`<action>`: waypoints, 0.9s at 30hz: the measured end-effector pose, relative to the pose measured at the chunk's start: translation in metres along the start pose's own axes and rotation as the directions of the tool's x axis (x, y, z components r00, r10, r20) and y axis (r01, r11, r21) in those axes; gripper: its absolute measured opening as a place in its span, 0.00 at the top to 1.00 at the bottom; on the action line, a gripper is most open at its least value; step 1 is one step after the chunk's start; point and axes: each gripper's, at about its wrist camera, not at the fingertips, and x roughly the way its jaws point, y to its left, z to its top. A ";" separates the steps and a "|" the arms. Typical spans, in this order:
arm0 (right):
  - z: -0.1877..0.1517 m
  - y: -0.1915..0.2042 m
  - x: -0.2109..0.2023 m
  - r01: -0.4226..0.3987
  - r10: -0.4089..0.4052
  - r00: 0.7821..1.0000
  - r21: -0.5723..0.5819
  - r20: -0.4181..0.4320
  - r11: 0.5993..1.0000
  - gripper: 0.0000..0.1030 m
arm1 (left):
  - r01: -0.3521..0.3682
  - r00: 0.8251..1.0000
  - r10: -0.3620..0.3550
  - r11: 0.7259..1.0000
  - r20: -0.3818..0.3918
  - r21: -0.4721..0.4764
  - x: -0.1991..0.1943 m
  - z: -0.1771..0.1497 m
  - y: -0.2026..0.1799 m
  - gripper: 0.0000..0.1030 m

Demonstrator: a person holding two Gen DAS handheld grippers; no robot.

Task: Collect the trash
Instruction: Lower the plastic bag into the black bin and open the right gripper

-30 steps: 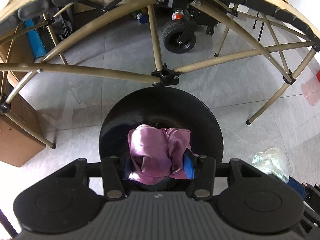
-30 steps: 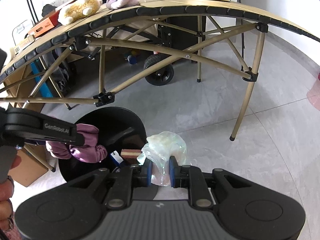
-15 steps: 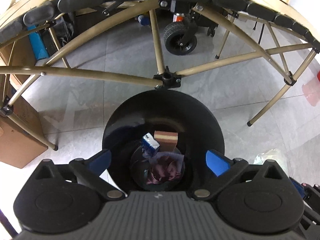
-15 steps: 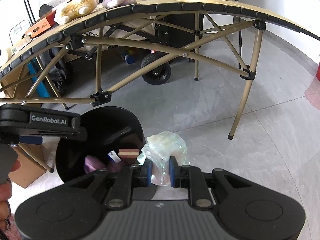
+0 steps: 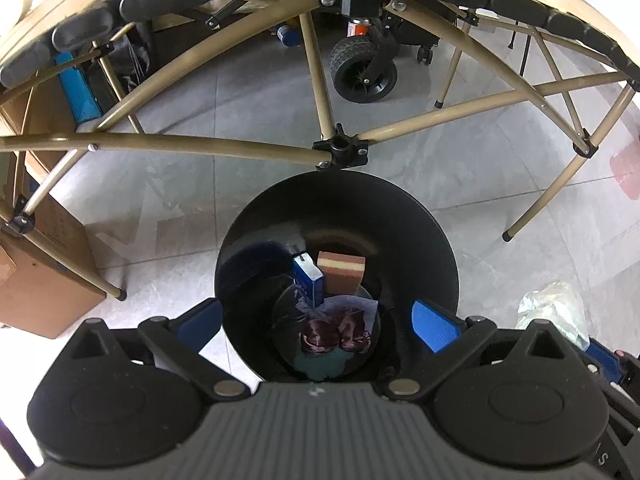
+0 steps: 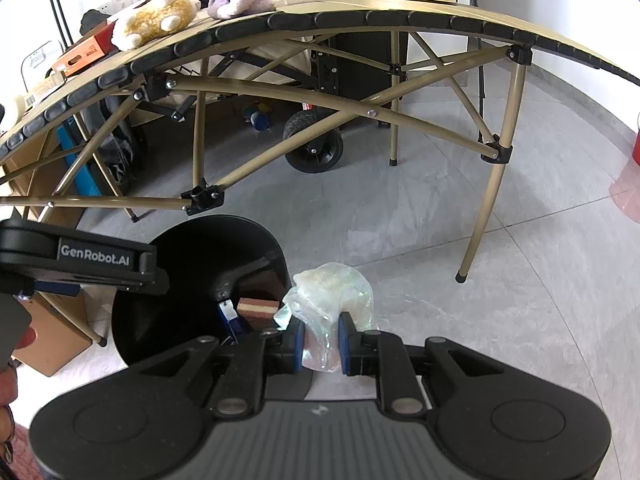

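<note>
- Left gripper hung above the black trash bin, blue pads spread wide, nothing between them.
- Purple cloth lay at the bin's bottom, beside a small blue carton and a brown-and-cream sponge block.
- Right gripper sat just right of the bin, clamped tight on a crumpled clear plastic bag.
- Folding table's tan frame stood behind the bin, on grey floor tiles.
</note>
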 end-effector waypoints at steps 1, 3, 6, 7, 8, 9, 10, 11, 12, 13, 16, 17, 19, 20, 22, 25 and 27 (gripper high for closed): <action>0.000 0.000 0.000 0.000 0.000 1.000 0.000 0.000 1.000 0.84 | -0.001 1.000 0.001 1.000 0.002 0.003 -0.001 0.000 0.000 0.00; 0.000 0.000 0.000 0.000 0.000 1.000 -0.001 0.001 1.000 0.84 | 0.000 1.000 0.000 1.000 0.004 0.005 -0.001 -0.001 0.000 0.00; 0.000 0.000 0.000 0.001 -0.001 1.000 -0.002 0.001 1.000 0.84 | -0.006 1.000 0.006 1.000 0.006 0.005 -0.002 -0.001 0.000 0.00; 0.000 0.000 0.000 0.001 -0.001 1.000 -0.003 0.001 1.000 0.84 | -0.008 1.000 0.008 1.000 0.007 0.006 -0.001 0.000 0.000 0.00; 0.000 0.000 -0.001 0.001 -0.001 1.000 -0.004 0.001 1.000 0.84 | -0.011 1.000 0.011 1.000 0.008 0.007 -0.002 0.000 0.001 0.00; 0.000 0.000 -0.001 0.001 -0.001 1.000 -0.004 0.001 1.000 0.84 | -0.013 1.000 0.013 1.000 0.011 0.009 -0.002 0.000 0.000 0.00; 0.000 0.000 -0.001 0.000 0.000 1.000 -0.004 0.001 1.000 0.84 | -0.015 1.000 0.015 1.000 0.014 0.011 -0.003 -0.001 0.000 0.00; 0.000 0.000 -0.001 0.001 -0.001 1.000 -0.004 0.001 1.000 0.84 | -0.016 1.000 0.016 1.000 0.018 0.012 -0.004 -0.001 0.000 0.00; 0.000 0.000 -0.001 0.001 -0.001 1.000 -0.004 0.001 1.000 0.84 | -0.017 1.000 0.017 1.000 0.022 0.013 -0.005 -0.001 0.000 0.00; 0.000 0.000 -0.001 0.001 -0.001 1.000 -0.004 0.001 1.000 0.84 | -0.018 1.000 0.017 1.000 0.025 0.014 -0.006 -0.001 0.000 0.00; 0.000 0.000 -0.001 0.001 -0.001 1.000 -0.004 0.002 1.000 0.84 | -0.017 0.999 0.016 1.000 0.029 0.015 -0.008 -0.001 0.000 0.00; 0.000 0.001 -0.001 0.000 0.000 1.000 -0.004 0.002 1.000 0.84 | -0.016 0.999 0.016 1.000 0.030 0.015 -0.008 -0.001 0.001 0.00; 0.001 0.001 -0.001 -0.005 0.005 1.000 -0.005 0.003 1.000 0.84 | -0.016 0.999 0.016 1.000 0.034 0.015 -0.011 -0.001 0.003 0.00; 0.001 0.002 -0.001 -0.010 0.010 1.000 -0.005 0.004 1.000 0.84 | -0.017 0.999 0.016 1.000 0.037 0.014 -0.012 -0.001 0.005 0.00; 0.002 0.003 -0.002 -0.023 0.023 1.000 -0.002 0.004 1.000 0.84 | -0.023 0.999 0.022 1.000 0.047 0.015 -0.015 -0.001 0.009 0.00; 0.004 0.008 -0.003 -0.046 0.046 0.999 -0.005 0.006 0.999 0.84 | -0.032 0.998 0.030 0.999 0.062 0.019 -0.019 -0.002 0.016 0.00; 0.006 0.015 -0.004 -0.055 0.055 0.998 -0.023 0.010 0.998 0.84 | -0.032 0.997 0.031 0.999 0.067 0.014 -0.021 -0.003 0.024 0.00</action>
